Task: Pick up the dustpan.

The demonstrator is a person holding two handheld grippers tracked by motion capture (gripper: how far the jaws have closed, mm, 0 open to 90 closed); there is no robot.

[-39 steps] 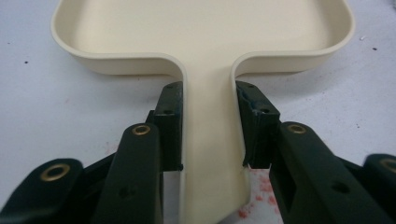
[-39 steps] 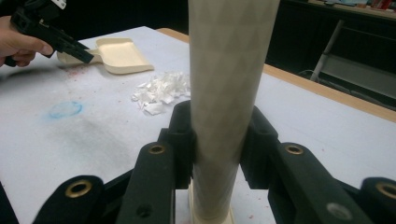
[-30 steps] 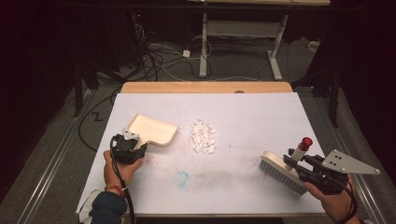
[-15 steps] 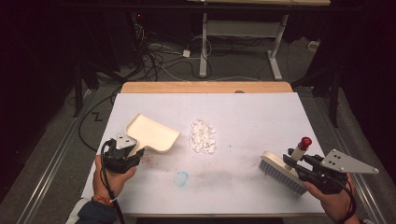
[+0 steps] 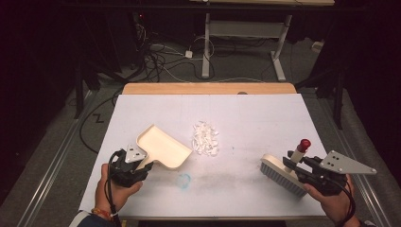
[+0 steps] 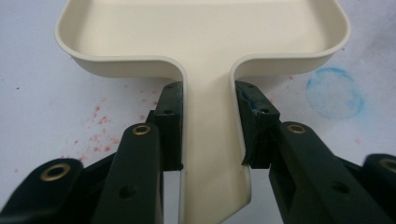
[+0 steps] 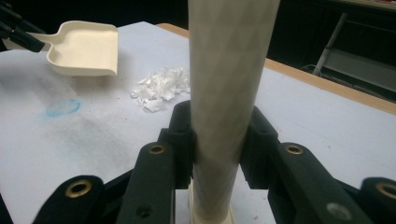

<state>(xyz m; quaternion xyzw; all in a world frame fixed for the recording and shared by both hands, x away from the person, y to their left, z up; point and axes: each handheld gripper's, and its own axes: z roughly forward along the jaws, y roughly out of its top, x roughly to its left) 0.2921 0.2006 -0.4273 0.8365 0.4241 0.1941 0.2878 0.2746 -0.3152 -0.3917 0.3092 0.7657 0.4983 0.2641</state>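
While both tools are already in hand, none of the sweeping looks done yet. Nearest the person, the left hand-held gripper (image 5: 140,166) is clamped on the handle of the cream dustpan (image 5: 163,147), its pads pressing either side of the handle in the left gripper view, and the pan's open edge faces the paper scraps (image 5: 205,138). At the right, the right hand-held gripper (image 5: 297,166) grips the pale, red-capped handle of the brush (image 5: 282,174), whose bristles rest on the white desk (image 5: 265,118), well apart from the pile. Farther in, the scraps lie in one loose heap at mid-desk, just beside the pan but outside it; the pan is empty. Left to do, I judge: bring the brush behind the heap, push the scraps into the pan, then lift it away.
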